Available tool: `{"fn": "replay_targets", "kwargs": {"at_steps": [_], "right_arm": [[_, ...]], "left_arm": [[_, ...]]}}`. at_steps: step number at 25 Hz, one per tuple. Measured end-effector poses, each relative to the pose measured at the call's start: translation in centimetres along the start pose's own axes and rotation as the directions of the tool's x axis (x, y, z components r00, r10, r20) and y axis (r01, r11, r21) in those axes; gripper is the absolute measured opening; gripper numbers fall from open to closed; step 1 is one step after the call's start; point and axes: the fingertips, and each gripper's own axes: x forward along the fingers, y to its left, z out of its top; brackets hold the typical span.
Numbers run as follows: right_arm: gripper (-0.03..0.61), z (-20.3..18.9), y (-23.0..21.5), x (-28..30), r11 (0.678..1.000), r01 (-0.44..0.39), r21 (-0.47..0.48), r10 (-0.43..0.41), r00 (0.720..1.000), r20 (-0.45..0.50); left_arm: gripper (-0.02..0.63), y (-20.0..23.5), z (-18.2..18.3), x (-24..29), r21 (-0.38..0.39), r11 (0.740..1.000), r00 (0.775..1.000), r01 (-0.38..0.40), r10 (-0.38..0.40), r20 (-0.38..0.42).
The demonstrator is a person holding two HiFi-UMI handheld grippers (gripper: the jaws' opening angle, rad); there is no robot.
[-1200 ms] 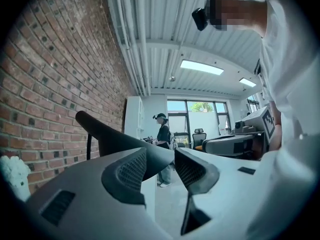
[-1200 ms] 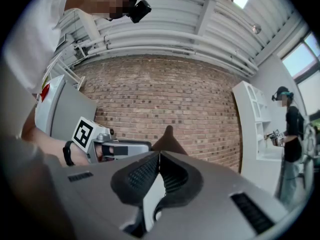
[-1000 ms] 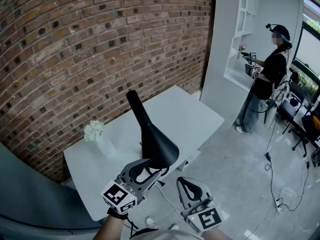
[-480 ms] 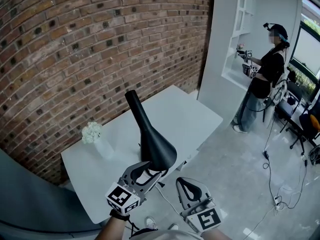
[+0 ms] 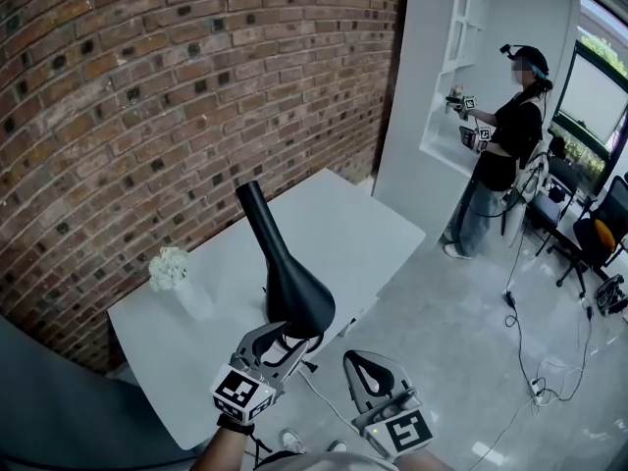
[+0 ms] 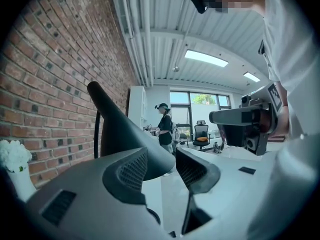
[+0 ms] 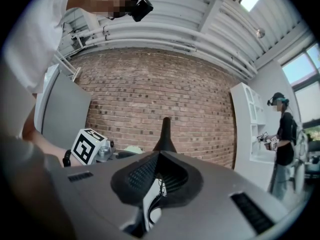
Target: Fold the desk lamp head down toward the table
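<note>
**Desk:** Item one, left gripper?

**Operator:** Left gripper: I log its fingers as parted, with a clear gap and nothing clamped. The wide black rim of the lamp head reaches into that gap from the left finger's side. I cannot tell whether it touches either finger.

**Desk:** Item two, right gripper?

**Operator:** Right gripper: its fingers are pressed together at the tips, with nothing between them. From the head view I place it low, beside the left gripper and on my side of the lamp. Each gripper carries a marker cube.

**Desk:** Item three, the lamp?

**Operator:** The lamp head stands raised and tilted. Its narrow end points up toward the brick wall. Its flared end is low, above the near edge of the white surface, just ahead of my left fingers.

**Desk:** Other entries?

**Operator:** One vase of white flowers stands on the surface, left of the lamp and apart from it. One person stands on the grey floor well beyond the surface, holding grippers at a white shelf unit.
</note>
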Motion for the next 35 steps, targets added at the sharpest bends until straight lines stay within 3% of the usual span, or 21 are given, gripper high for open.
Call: {"fn": "replay_targets", "kwargs": {"at_steps": [5, 10, 15, 20, 35], "right_arm": [[0.018, 0.2, 0.4, 0.2, 1.000, 0.012, 0.017, -0.013, 1.000, 0.017], [0.018, -0.2, 0.4, 0.6, 1.000, 0.022, -0.018, -0.022, 0.999, -0.027], [0.018, 0.3, 0.7, 1.1, 1.000, 0.025, 0.007, -0.026, 1.000, 0.014], [0.018, 0.1, 0.3, 1.1, 0.999, 0.043, -0.032, -0.044, 0.999, -0.030], [0.018, 0.4, 1.9, 1.3, 0.999, 0.027, 0.027, -0.027, 0.999, 0.022]], "left_arm": [[0.178, 0.4, -1.1, 0.2, 0.024, 1.000, 1.000, 0.007, -0.006, -0.025], [0.178, 1.2, -2.2, 0.6, 0.027, 1.000, 0.999, 0.012, -0.011, -0.047], [0.178, 1.8, -2.7, 0.8, 0.032, 0.999, 0.998, 0.017, -0.015, -0.066], [0.178, 2.4, -3.2, 0.9, 0.027, 1.000, 0.997, 0.015, -0.013, -0.070], [0.178, 1.6, -2.2, -0.1, 0.078, 0.997, 0.997, 0.022, -0.017, -0.071]]}}
